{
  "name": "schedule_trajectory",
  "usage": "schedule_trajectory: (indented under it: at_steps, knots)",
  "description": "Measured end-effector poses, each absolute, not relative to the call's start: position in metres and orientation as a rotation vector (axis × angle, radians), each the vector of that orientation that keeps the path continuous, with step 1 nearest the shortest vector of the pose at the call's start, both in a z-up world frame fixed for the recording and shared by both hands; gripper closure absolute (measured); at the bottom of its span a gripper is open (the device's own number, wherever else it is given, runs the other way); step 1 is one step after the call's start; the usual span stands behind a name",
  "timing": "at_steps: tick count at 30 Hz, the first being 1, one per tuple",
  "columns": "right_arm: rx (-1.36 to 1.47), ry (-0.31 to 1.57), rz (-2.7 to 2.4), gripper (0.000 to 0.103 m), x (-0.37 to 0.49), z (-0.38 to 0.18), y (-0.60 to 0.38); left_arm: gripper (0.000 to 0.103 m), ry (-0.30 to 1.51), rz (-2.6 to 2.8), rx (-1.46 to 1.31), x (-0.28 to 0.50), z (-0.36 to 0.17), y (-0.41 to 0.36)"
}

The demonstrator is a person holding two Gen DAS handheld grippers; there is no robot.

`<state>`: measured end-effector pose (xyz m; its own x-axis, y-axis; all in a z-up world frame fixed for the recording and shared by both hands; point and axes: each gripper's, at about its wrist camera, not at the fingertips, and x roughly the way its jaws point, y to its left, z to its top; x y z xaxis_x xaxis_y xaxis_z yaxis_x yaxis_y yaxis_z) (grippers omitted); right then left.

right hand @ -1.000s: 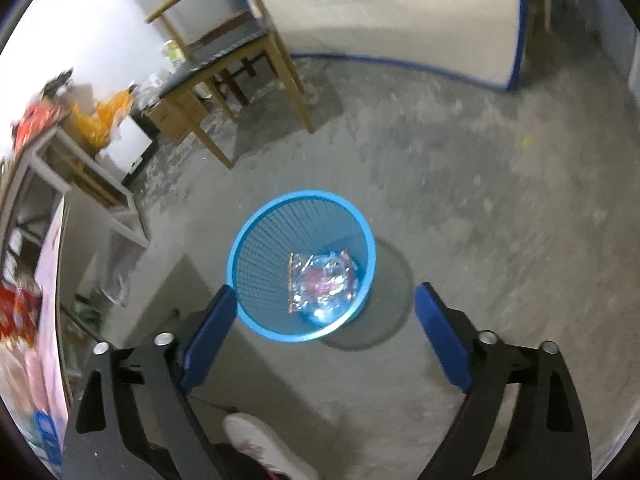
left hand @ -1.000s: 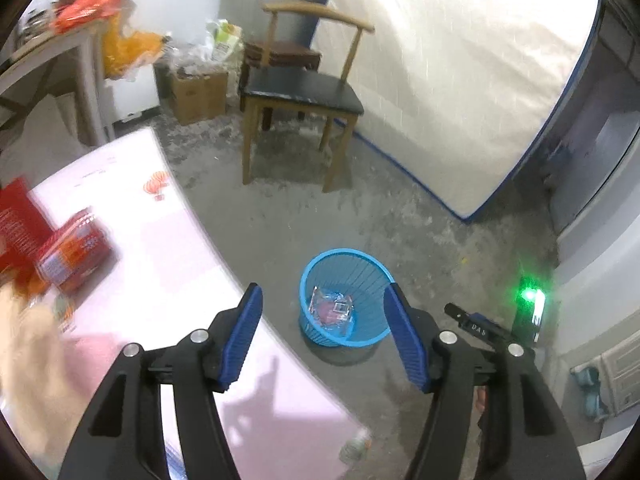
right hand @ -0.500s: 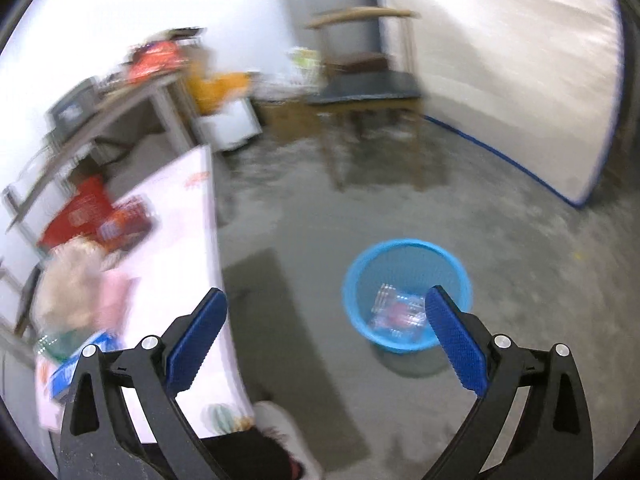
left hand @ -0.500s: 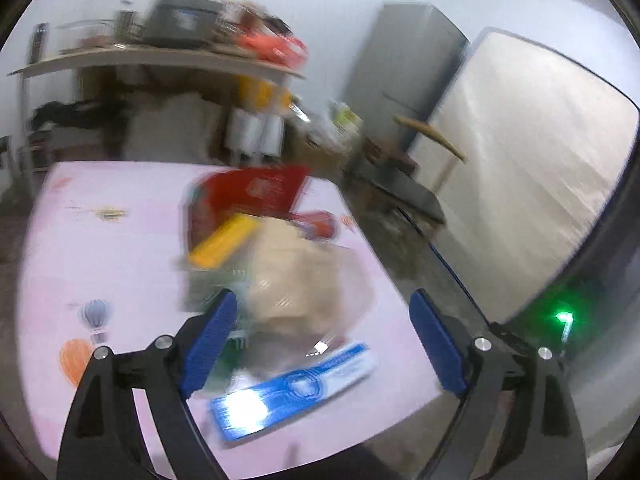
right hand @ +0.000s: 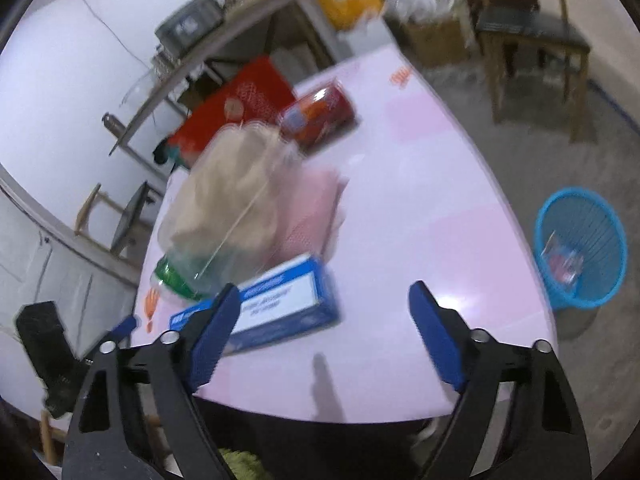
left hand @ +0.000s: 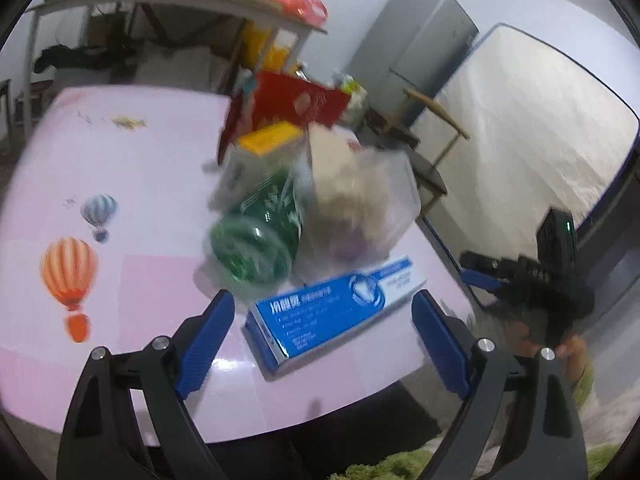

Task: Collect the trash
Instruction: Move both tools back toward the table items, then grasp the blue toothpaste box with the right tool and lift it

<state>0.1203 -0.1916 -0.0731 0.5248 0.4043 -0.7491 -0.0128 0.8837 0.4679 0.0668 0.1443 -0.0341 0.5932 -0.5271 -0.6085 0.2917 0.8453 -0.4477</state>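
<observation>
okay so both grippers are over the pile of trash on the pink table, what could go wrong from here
1. The blue box lies near the pink table's edge; a nudge from the empty, open left gripper might push it off.
2. The green bottle lies on its side and could roll.
3. The right gripper, empty with jaws closing, might miss the box.

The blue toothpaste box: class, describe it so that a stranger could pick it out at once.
Start at the pink table with hot-air balloon pictures. A heap of rubbish lies on it; the blue toothpaste box lies flat at the heap's near edge, just in front of the green bottle. It is the only long blue carton with white print.
</observation>
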Motion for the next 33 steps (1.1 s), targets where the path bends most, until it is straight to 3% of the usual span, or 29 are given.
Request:
schedule_trajectory:
  at_steps: [8,13,22,25,33]
  knots:
    - [0.537,1.136,0.249,0.047,0.135,-0.093,-0.176,0.033,0.89,-0.557,-0.354,0.09,-0.075,0.142]
    - [0.564,1.173,0.239,0.054,0.133,-0.099,-0.18,0.037,0.906,-0.671,-0.39,0.082,-0.075,0.138]
    - [0.59,1.191,0.201,0.055,0.132,-0.103,-0.188,0.035,0.906,-0.807,-0.32,0.056,-0.058,0.116]
    - [0.603,1.18,0.202,0.054,0.131,-0.1,-0.191,0.026,0.876,-0.722,-0.303,0.069,-0.056,0.12]
    - [0.631,1.19,0.231,0.049,0.129,-0.107,-0.19,0.022,0.895,-0.67,-0.267,0.093,-0.075,0.106]
